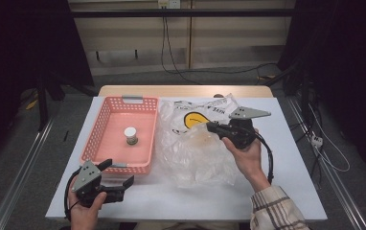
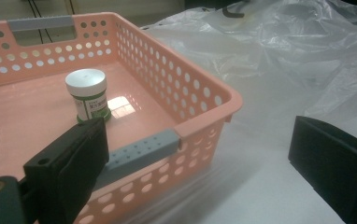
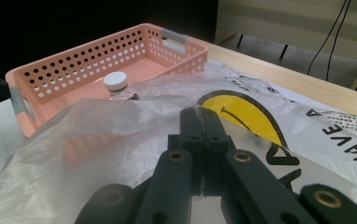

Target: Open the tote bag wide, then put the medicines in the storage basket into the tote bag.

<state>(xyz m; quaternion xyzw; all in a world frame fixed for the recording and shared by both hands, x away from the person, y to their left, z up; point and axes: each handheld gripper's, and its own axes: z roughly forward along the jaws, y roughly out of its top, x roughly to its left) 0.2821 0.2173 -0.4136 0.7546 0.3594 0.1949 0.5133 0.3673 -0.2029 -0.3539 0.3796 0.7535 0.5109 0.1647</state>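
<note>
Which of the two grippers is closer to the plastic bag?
Right. The right gripper is shut on the plastic bag; the left gripper sits open by the pink basket.

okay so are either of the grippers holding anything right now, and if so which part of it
The right gripper is shut on the plastic bag, pinching a raised fold near its printed end. The left gripper is open, holding nothing.

My left black two-jaw gripper (image 1: 119, 173) gapes wide; my right black two-jaw gripper (image 1: 211, 126) is pressed together.
</note>
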